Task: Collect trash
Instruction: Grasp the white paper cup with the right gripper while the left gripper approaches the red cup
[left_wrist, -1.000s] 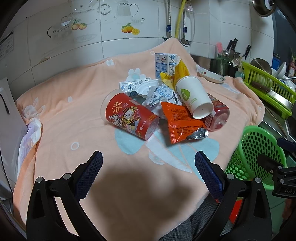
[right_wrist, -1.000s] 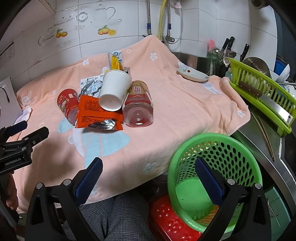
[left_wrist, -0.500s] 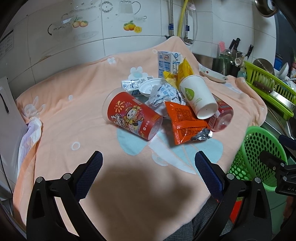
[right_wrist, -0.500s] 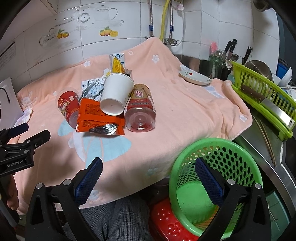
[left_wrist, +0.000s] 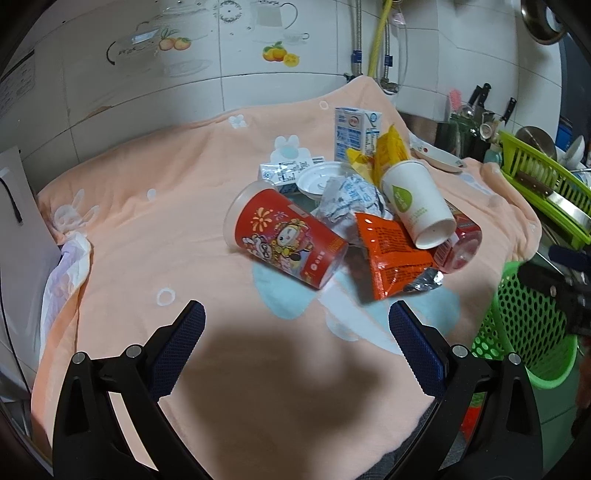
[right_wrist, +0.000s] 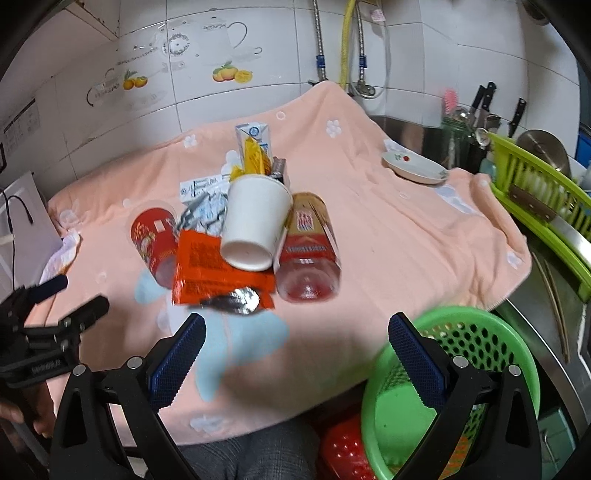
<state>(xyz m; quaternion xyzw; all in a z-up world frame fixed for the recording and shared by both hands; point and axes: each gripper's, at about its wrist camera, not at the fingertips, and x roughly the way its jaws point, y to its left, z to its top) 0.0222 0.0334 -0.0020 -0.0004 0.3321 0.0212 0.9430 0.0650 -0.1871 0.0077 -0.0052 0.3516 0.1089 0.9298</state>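
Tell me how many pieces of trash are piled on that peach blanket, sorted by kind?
Cups: 2, red printed cup, white paper cup
Bottles: 1, clear red-labelled bottle
Cartons: 1, milk carton
Wrappers and packets: 4, orange packet, yellow wrapper, crumpled wrapper, flat white packet
Lids: 1, white lid
Total: 9 visible

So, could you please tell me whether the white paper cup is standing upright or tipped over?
Tipped over. The white paper cup lies on its side across the orange wrapper and red bottle, its base facing the camera.
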